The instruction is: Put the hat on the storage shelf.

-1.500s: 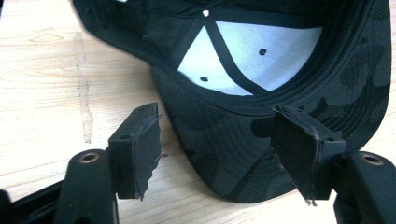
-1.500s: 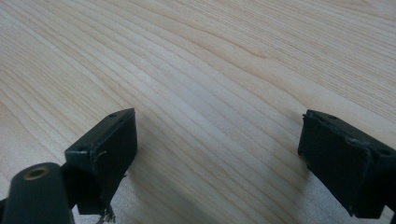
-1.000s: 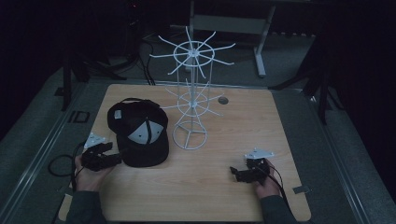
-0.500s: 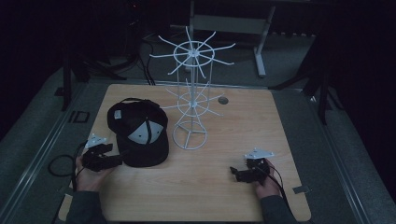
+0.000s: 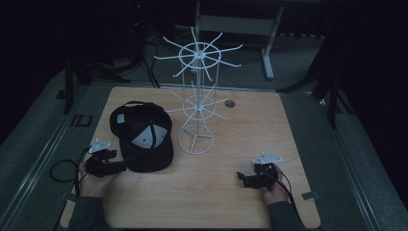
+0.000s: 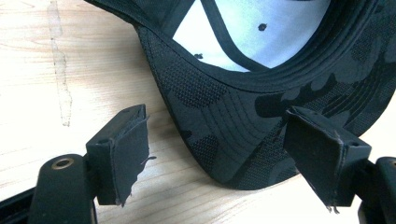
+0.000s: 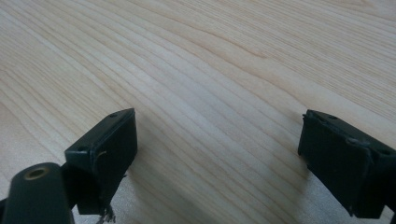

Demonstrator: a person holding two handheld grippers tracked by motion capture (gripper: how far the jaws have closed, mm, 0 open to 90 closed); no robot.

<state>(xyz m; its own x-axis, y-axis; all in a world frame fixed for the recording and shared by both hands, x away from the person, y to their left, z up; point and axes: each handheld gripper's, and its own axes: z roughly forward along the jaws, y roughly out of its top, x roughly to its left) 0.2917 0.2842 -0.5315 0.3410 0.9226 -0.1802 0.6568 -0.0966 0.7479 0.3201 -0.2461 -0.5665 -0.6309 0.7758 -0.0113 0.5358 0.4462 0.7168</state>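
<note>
While the room around stays near-black, light wooden table (image 5: 202, 192) is lit; dim metal frame legs (image 5: 267, 43) behind it. Black camo cap w/ white lining (image 5: 144, 139) lies far-left, beside white wire spinner rack (image 5: 197, 110). Left gripper (image 6: 215, 158) jaws spread, brim tip between them, contact unclear. Right gripper (image 7: 219, 154) spread over bare wood.

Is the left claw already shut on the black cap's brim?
No: in the left gripper view the left claw stands open, its jaws wide apart on either side of the black camouflage-patterned fabric cap brim, not pressing it.
</note>
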